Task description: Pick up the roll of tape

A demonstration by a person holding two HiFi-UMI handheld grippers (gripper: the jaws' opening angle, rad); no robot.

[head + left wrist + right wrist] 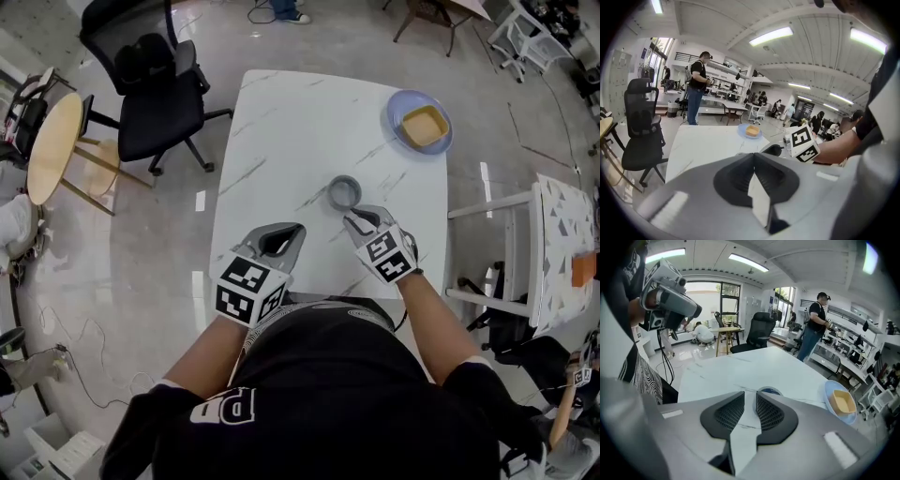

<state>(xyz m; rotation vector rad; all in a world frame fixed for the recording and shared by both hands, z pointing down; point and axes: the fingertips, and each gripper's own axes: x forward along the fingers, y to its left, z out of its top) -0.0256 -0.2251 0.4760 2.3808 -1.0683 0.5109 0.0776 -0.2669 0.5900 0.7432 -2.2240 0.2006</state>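
Observation:
A grey roll of tape (344,193) lies flat on the white marble table (281,131), about at its middle. My right gripper (348,217) is just on the near side of it, its jaws a narrow gap apart with nothing between them. In the right gripper view the roll of tape (769,391) shows right behind the tips of the right gripper (750,394). My left gripper (298,228) is to the left of the roll, near the table's front edge. In its own view the left gripper (753,155) has its jaw tips touching and holds nothing.
A blue plate (398,136) with a yellow square dish on it stands at the table's far right corner. A black office chair (155,84) and a round wooden table (52,145) are to the left. A white rack (497,253) stands to the right.

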